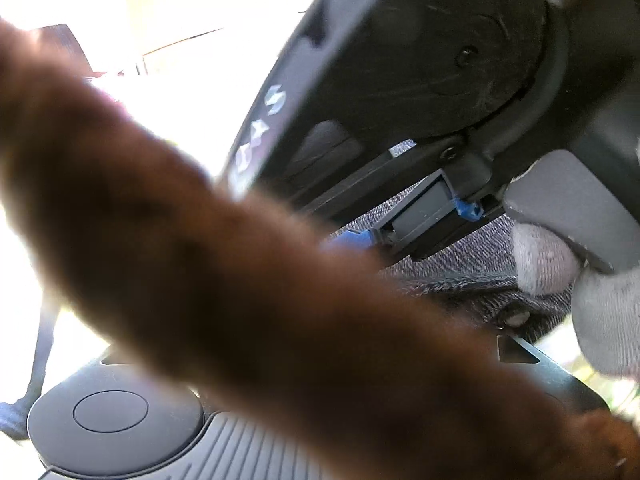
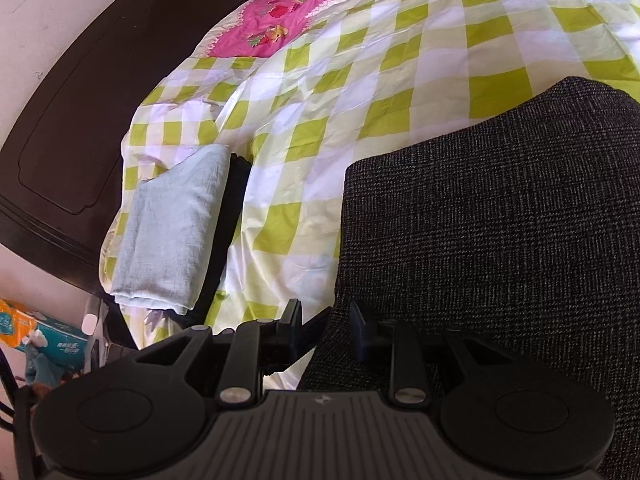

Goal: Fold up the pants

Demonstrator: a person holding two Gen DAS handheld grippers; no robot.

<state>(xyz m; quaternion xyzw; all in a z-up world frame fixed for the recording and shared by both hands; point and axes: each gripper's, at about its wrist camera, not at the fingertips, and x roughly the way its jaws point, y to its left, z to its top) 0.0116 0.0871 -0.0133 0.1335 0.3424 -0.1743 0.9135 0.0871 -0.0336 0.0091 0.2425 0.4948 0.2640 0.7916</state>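
The pants (image 2: 500, 240) are dark speckled tweed and lie folded on the checked bed sheet (image 2: 360, 80), filling the right of the right wrist view. My right gripper (image 2: 328, 326) is at their near left edge, its fingers drawn close with the fabric edge between them. In the left wrist view a blurred brown fuzzy band (image 1: 240, 280), perhaps a sleeve, crosses the frame and hides my left gripper's fingertips. Only its housing (image 1: 116, 416) shows. Behind the band are a strip of the pants (image 1: 460, 276), a black tool body (image 1: 400, 60) and gloved fingers (image 1: 544, 260) on a grey lever.
A folded pale green cloth (image 2: 172, 232) rests on a dark garment (image 2: 232, 216) near the bed's left edge. A pink strawberry-print cover (image 2: 280, 12) lies at the far end. Dark wooden furniture (image 2: 80, 100) stands to the left, with a tissue pack (image 2: 40, 332) below it.
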